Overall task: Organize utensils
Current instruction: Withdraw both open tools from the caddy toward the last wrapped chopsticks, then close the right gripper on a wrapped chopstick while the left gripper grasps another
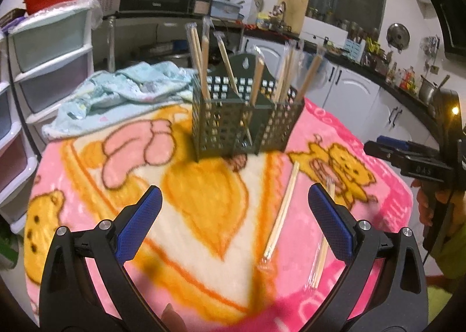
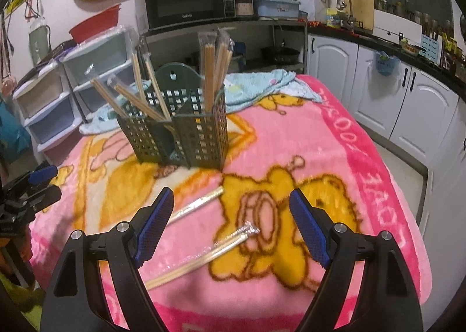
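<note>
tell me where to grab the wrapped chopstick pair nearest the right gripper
Grip the wrapped chopstick pair near its middle, coming from above with the right gripper and its fingers across the long axis. It lies flat and diagonal on the blanket, so only the narrow width fits between them.

Holder (image 2: 174, 134) on blanket (image 2: 335, 134); two chopstick pairs (image 2: 204, 256) seemingly before it.

Open blanket (image 2: 335, 140) is lying in front of the green caddy (image 2: 177, 134), giving both tools free approach. Two wrapped chopstick pairs (image 2: 201, 256) (image 2: 198, 202) are lying across that stretch. Behind the caddy, a crumpled blue towel (image 2: 262, 81) is blocking the far side.
</note>
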